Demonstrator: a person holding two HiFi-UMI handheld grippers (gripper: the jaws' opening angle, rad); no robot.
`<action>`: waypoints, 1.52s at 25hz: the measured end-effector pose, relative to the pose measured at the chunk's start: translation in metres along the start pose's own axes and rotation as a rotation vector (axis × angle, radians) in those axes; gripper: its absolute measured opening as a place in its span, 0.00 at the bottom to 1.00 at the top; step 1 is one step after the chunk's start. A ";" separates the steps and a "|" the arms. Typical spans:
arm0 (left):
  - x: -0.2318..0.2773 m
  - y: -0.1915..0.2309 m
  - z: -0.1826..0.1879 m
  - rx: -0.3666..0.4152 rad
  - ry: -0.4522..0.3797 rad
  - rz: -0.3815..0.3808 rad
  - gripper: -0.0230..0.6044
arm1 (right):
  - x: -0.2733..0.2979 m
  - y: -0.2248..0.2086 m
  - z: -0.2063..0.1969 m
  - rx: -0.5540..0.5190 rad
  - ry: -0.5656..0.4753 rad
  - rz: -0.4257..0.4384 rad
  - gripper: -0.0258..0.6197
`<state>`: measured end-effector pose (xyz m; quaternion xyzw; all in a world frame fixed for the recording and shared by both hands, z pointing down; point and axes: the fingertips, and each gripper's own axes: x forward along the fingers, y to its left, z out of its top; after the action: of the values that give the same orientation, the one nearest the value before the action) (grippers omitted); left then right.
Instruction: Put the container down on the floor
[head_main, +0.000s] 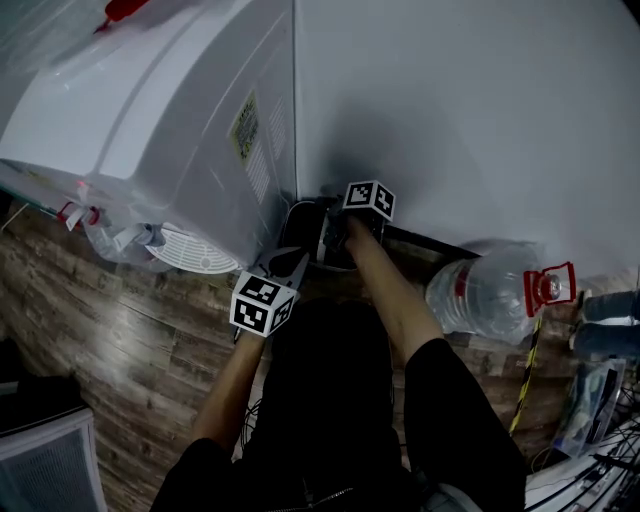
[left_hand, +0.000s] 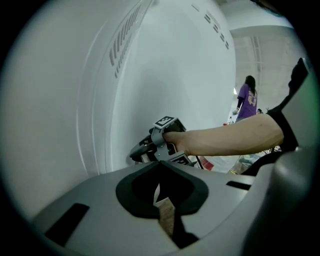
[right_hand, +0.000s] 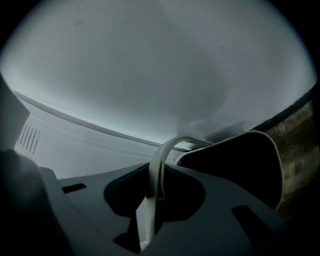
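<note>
You are clenching the right tongs (right_hand: 150, 202) on the thin, stiff handle (right_hand: 159, 160) of the container (right_hand: 240, 165), probably light; left tongs (left_hand: 163, 206) are sitting closed, empty.

Container (head_main: 300, 232) mostly behind the right tool (head_main: 328, 246) (appliance label (head_main: 245, 128) illegibly small)

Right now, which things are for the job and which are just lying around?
For the job: right gripper, container handle, dark container, wooden floor.
Just lying about: water dispenser, big water bottle, left gripper.
</note>
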<state>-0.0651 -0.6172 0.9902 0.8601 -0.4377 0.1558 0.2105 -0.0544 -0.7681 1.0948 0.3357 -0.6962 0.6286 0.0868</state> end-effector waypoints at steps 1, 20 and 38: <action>0.000 0.001 0.001 0.002 -0.003 -0.001 0.06 | 0.001 0.002 0.001 0.002 -0.003 0.011 0.13; -0.007 -0.013 0.008 0.043 -0.039 0.010 0.06 | -0.022 0.015 -0.030 -0.066 0.039 0.138 0.12; 0.016 -0.037 0.044 0.088 -0.119 -0.009 0.06 | -0.094 0.021 0.005 -0.502 -0.203 0.006 0.06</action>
<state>-0.0217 -0.6308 0.9515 0.8782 -0.4383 0.1227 0.1469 0.0063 -0.7393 1.0252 0.3631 -0.8363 0.3998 0.0952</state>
